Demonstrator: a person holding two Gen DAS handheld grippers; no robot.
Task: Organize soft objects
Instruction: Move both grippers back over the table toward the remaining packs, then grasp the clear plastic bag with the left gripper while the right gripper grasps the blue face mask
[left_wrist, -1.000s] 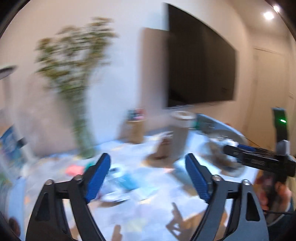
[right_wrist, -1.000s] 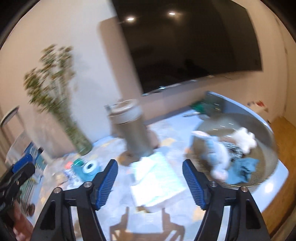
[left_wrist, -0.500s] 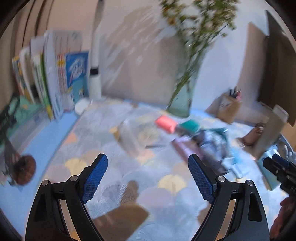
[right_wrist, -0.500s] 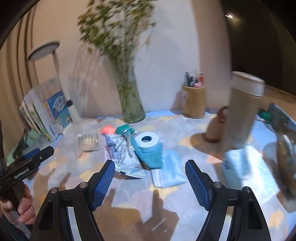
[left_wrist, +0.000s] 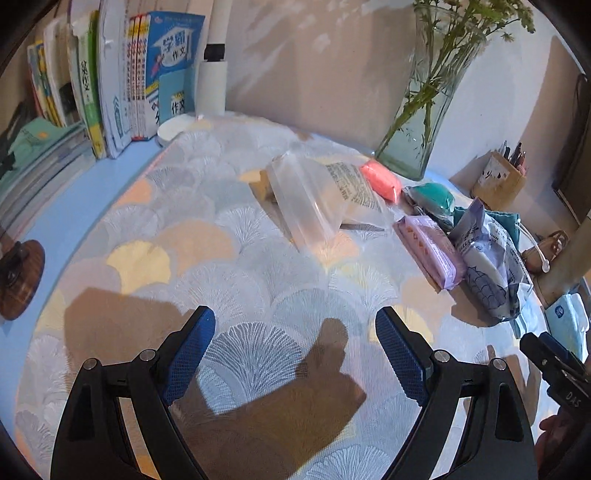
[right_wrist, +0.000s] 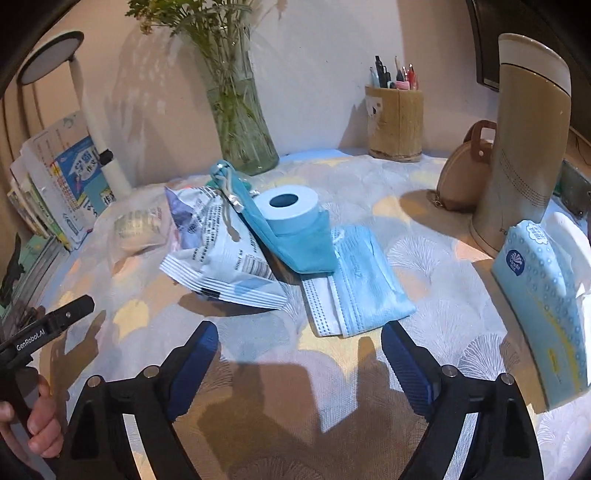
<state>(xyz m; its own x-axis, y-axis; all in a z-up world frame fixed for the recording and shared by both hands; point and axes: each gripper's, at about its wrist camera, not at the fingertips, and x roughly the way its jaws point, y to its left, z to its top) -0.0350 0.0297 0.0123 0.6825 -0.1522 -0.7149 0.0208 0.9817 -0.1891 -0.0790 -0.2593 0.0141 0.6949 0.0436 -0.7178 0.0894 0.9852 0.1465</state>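
Now I'm hovering both tongs empty, left tongs (left_wrist: 295, 354) wide, right tongs (right_wrist: 299, 363) opening, lining up on the face masks (right_wrist: 356, 284) next.

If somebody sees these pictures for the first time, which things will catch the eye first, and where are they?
The eye goes first to the heap of soft things in the middle of the patterned tablecloth: a blue paper roll sitting on a teal pouch, with light-blue face masks in front of it. Behind the heap, a glass vase with green stems stands by the wall. Nearest the camera, the right gripper is opening above bare cloth, with nothing between its fingers.
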